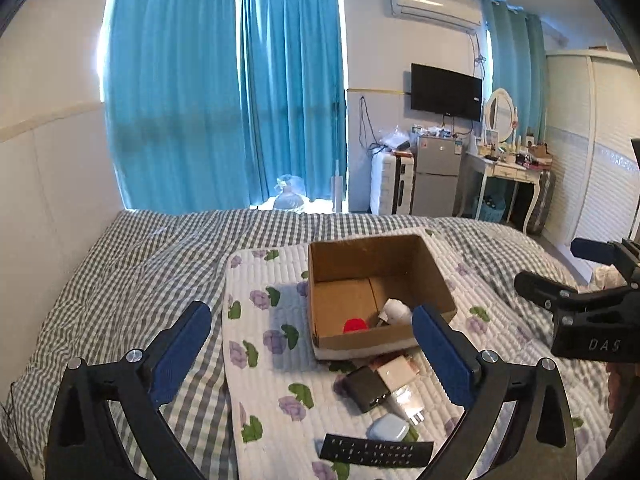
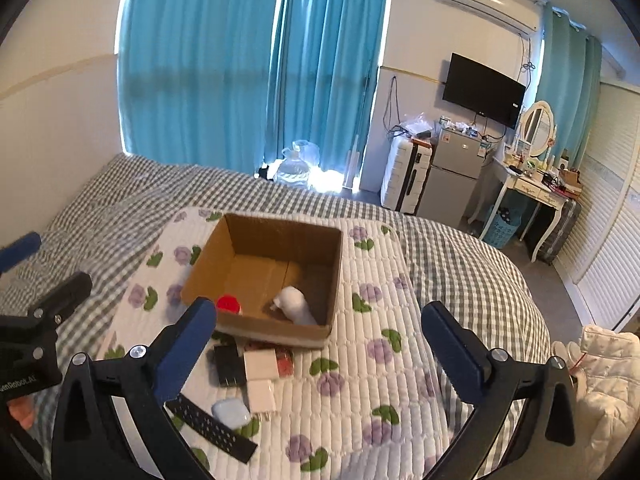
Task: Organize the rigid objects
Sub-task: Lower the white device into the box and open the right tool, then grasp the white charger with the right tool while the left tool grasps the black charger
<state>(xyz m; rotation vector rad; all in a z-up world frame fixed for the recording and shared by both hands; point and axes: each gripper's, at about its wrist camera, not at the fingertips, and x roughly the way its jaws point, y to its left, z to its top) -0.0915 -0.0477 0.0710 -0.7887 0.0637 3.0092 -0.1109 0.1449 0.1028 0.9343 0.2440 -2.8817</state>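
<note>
A: Where do the two grippers stand?

B: The left gripper [image 1: 311, 344] hangs above the floral quilted mat [image 1: 264, 360] on the bed [image 1: 120, 272], its blue-padded fingers [image 1: 182, 344] spread wide with nothing between them. The right gripper [image 2: 320, 344] is the same: jaws wide apart, empty, over the same mat [image 2: 384, 360].

A: And the things to sort?

B: An open cardboard box [image 2: 276, 240] sits on the mat. Inside lie a red round object [image 2: 228, 304] near the front wall and a white object [image 2: 296, 304] beside it, apart from each other. What either is I cannot tell.

A: What remains outside?

B: Just in front of the box there is a cluster: a black adapter [image 1: 366, 388], a white charger block [image 1: 396, 372] touching it, and a second white plug [image 2: 262, 396] with its prongs showing. A pale blue earbud case [image 1: 388, 428] lies just beside these, and a black remote control [image 1: 376, 452] lies flat nearest the cameras.
</note>
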